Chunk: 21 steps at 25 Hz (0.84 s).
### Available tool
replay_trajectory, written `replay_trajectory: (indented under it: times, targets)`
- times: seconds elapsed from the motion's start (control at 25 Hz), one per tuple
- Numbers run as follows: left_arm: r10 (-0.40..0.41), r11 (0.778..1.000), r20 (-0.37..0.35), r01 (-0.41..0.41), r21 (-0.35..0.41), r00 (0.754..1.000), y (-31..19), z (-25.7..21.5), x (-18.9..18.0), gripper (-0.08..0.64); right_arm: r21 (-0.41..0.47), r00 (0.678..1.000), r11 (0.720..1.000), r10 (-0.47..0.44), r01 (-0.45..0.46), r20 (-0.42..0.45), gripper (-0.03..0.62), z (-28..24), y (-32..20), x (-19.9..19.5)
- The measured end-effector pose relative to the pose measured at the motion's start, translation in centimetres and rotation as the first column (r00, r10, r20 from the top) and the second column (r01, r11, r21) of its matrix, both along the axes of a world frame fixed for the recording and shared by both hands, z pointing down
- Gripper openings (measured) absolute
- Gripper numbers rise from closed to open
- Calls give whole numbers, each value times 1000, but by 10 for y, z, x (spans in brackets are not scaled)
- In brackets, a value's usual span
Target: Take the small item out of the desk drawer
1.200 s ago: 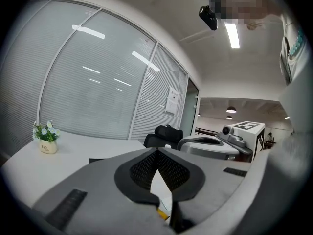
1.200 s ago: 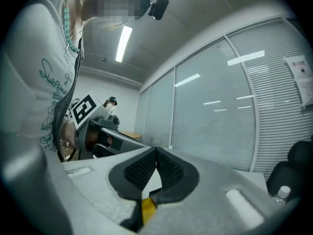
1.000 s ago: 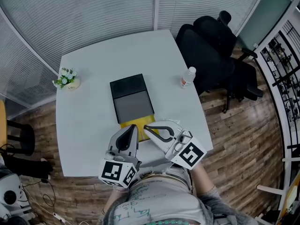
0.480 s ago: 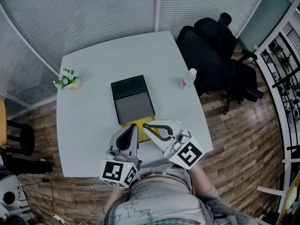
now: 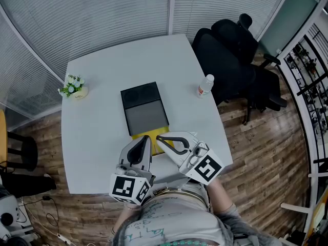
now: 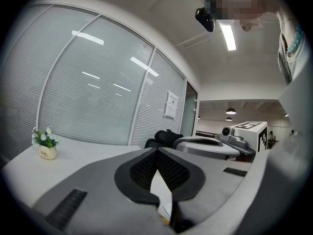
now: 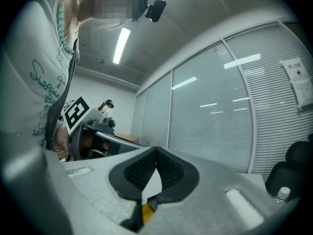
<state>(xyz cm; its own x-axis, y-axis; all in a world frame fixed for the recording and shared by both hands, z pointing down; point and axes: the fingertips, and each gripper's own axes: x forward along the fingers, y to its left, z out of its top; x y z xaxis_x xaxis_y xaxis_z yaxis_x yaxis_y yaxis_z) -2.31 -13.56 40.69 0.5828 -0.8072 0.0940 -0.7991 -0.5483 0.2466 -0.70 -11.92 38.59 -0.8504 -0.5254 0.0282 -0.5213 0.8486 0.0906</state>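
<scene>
Head view: the dark drawer box (image 5: 145, 109) lies in the middle of the white table (image 5: 92, 137), black at its far half, grey at its near half. I note a yellow surface (image 5: 147, 135) touching the box's near end. I cannot tell whether it is the drawer's inside or the small item, and I can pick out no separate small item in any view.

Both grippers are over that yellow surface, near the table's front edge. The left gripper (image 5: 145, 141) and the right gripper (image 5: 163, 140) point toward the box, tips just beside each other.

Left gripper view: I read the jaws of the left gripper (image 6: 156, 153) as closed, tips meeting, nothing clamped; white table and a sliver of yellow show through the gap below the tips. Right gripper view: the right gripper (image 7: 156, 153) has its jaws together likewise, empty, yellow (image 7: 146, 211) visible beneath.

Further out on the table stand a flower pot (image 5: 74, 86) at the left edge and a bottle (image 5: 205, 84) at the right. A black office chair (image 5: 230, 50) stands beyond the bottle.
</scene>
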Motion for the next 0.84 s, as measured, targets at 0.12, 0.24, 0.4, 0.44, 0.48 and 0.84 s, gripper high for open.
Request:
replay_trajectory:
  times: [0.12, 0.24, 0.4, 0.44, 0.48, 0.84]
  targets:
    - [-3, 1000, 1, 3, -7, 1000, 0, -2, 0, -3, -3, 1000, 1000, 3, -3, 13, 3, -2, 0, 1]
    - [-1, 1000, 3, 1, -8, 1000, 2, 1, 2, -3, -8, 1000, 1000, 5, -5, 13, 3, -2, -1, 2]
    - [4, 1000, 5, -4, -14, 1000, 2, 2, 3, -3, -6, 1000, 1000, 2, -2, 7, 3, -2, -1, 2]
    - [5, 1000, 6, -5, -12, 1000, 2, 3, 2, -3, -7, 1000, 1000, 0, 0, 4, 3, -2, -1, 2]
    - [6, 1000, 6, -6, -11, 1000, 2, 4, 2, -3, -9, 1000, 1000, -2, 2, 3, 3, -1, 0, 2]
    - [2, 1000, 6, -2, -17, 1000, 1, 6, 2, -3, -6, 1000, 1000, -24, 24, -11, 3, 0, 0, -1]
